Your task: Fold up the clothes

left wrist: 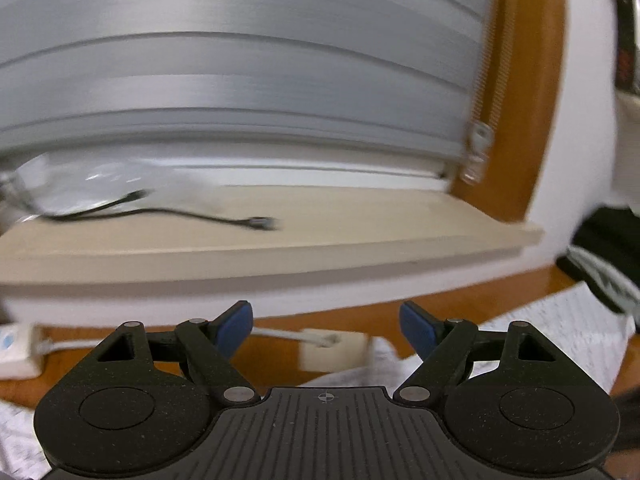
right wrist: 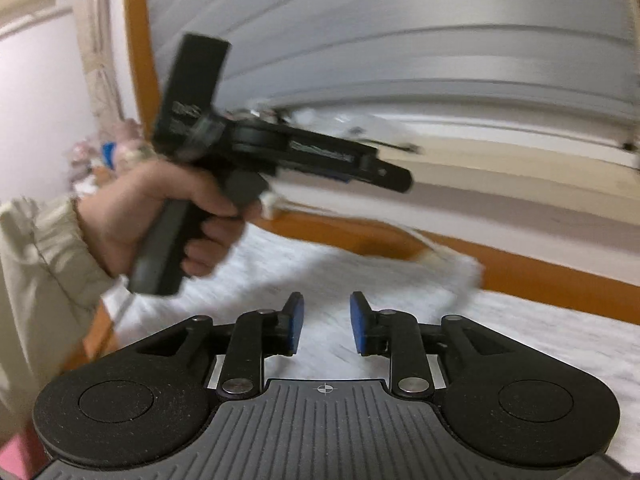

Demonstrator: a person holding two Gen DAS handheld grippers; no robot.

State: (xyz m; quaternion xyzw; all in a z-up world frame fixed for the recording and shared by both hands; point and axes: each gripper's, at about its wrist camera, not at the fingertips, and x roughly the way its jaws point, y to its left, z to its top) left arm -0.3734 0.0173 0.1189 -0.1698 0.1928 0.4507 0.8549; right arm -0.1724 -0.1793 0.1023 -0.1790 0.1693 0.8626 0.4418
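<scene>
Hovering with nothing gripped: left gripper (left wrist: 326, 326) spread wide over the orange table (left wrist: 280, 360), right gripper (right wrist: 326, 330) parted by a narrow gap just above the white garment (right wrist: 400, 280) lying flat below, left hand (right wrist: 160, 216) raised beside the grey blinds (right wrist: 400, 40).

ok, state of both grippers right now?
Left gripper: open wide, nothing between the jaws.
Right gripper: partly open, holding nothing; white garment lies beyond it.
</scene>
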